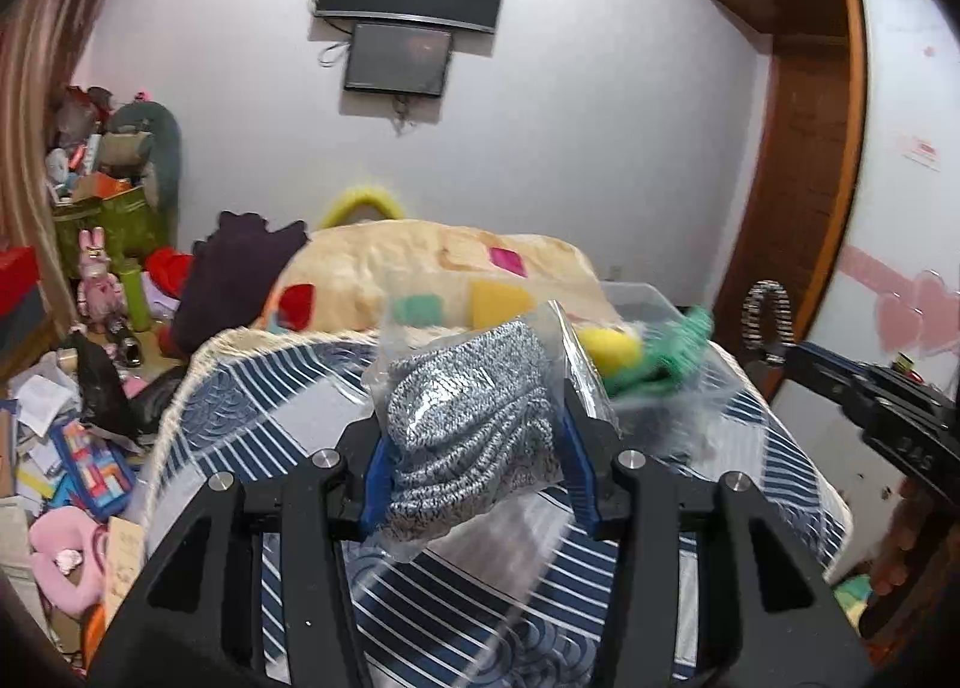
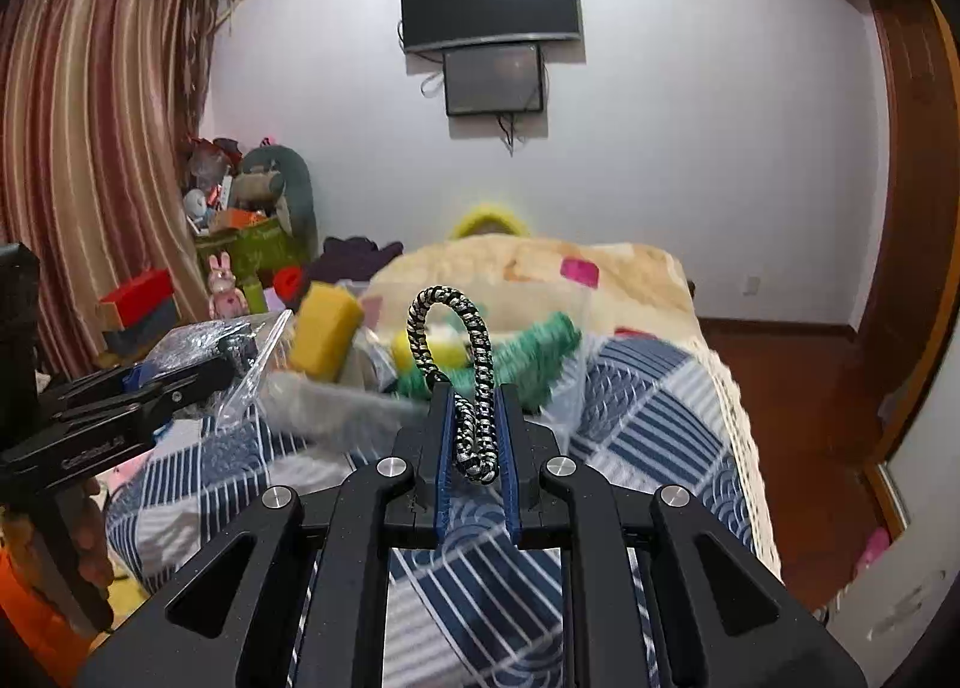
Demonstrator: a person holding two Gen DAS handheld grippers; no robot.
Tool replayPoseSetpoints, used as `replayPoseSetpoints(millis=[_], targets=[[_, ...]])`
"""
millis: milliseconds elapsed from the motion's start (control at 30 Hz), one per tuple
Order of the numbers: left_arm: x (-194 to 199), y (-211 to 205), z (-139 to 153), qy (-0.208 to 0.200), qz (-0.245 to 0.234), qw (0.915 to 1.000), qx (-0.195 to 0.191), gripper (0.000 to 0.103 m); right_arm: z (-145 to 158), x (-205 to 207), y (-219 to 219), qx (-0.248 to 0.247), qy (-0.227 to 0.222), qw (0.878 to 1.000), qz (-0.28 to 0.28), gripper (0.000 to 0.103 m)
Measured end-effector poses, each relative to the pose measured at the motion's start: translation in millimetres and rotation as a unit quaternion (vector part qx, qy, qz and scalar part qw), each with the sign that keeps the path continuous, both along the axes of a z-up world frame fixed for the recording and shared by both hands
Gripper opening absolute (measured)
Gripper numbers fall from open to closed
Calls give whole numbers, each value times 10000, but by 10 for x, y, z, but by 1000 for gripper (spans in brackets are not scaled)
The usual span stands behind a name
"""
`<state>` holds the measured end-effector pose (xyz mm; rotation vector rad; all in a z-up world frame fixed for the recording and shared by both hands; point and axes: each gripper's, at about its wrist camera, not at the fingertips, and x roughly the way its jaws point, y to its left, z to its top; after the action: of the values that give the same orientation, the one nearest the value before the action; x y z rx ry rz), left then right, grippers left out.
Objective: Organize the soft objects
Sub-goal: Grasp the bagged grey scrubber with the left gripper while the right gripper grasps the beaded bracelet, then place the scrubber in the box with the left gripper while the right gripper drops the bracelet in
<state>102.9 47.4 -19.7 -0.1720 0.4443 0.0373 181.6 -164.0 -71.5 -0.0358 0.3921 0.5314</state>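
My left gripper (image 1: pixel 474 403) is shut on a clear plastic bag (image 1: pixel 462 436) that holds a grey knitted piece and hangs above the bed. The same bag (image 2: pixel 192 340) shows at the left of the right wrist view. Between the shut fingers of my right gripper (image 2: pixel 474 391) stands a black-and-white braided loop (image 2: pixel 447 301), upright. This loop (image 1: pixel 765 295) also shows at the right of the left wrist view. Behind both lies a clear bag or tub (image 2: pixel 558 388) with a green knitted thing (image 2: pixel 534 352) and a yellow soft thing (image 2: pixel 447 349), blurred. A yellow sponge (image 2: pixel 327 331) lies beside it.
The bed (image 1: pixel 288 388) has a blue and white striped cover, with a cream patterned quilt (image 1: pixel 420 262) heaped at its far end. Left of the bed, clutter covers the floor: plush toys (image 1: pixel 99 286), boxes (image 1: pixel 114 214), papers. A wooden wardrobe (image 1: pixel 810 160) stands at right.
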Motion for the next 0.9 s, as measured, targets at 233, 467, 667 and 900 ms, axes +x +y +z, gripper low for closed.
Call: replayPoseSetpoints(millis=[233, 467, 667, 900], targets=[[295, 296, -13, 101, 420, 9991, 28, 47, 79, 143, 146, 9, -128, 9999, 84, 12], [609, 251, -176, 397, 313, 9987, 87, 47, 65, 364, 258, 42, 16, 10000, 58, 12], [779, -11, -266, 452, 116, 9982, 384, 47, -100, 571, 391, -44, 357, 9993, 72, 12], [948, -148, -338, 614, -79, 9964, 575, 49, -311, 661, 460, -237, 690, 9973, 76, 13]])
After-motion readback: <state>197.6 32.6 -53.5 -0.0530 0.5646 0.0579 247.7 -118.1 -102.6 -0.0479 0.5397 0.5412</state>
